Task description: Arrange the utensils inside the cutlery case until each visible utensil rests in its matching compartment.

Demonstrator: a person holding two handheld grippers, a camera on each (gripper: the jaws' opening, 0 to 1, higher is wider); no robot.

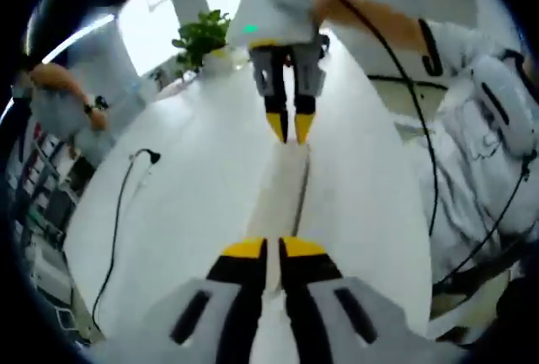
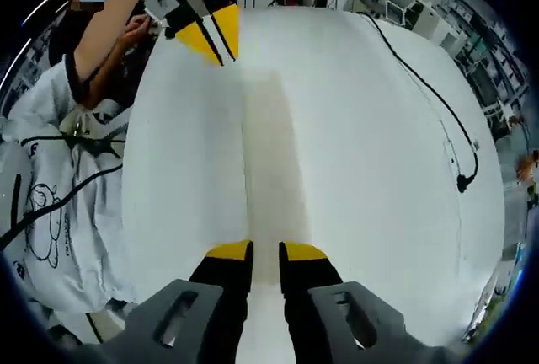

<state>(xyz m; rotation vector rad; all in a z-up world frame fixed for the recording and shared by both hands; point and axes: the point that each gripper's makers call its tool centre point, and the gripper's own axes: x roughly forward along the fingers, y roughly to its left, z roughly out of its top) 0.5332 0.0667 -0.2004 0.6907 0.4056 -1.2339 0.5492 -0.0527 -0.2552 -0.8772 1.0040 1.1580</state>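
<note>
A long, pale beige cutlery case [image 1: 284, 187] stretches over the white table [image 1: 194, 179] between my two grippers. In the left gripper view my left gripper [image 1: 271, 250] is shut on its near end, and the right gripper [image 1: 290, 128] comes down from the top with its yellow tips pinched on the far end. From the right gripper view, the case [image 2: 271, 153] runs from my right gripper [image 2: 265, 254], shut on it, up to the left gripper [image 2: 215, 40] at the other end. The case's inside is hidden.
A black cable [image 1: 122, 204] with a plug lies on the table, also seen as the cable [image 2: 446, 120]. A potted plant [image 1: 202, 35] stands at the far edge. A person in a white shirt [image 1: 488, 128] stands by the table; another person [image 1: 59, 103] sits farther off.
</note>
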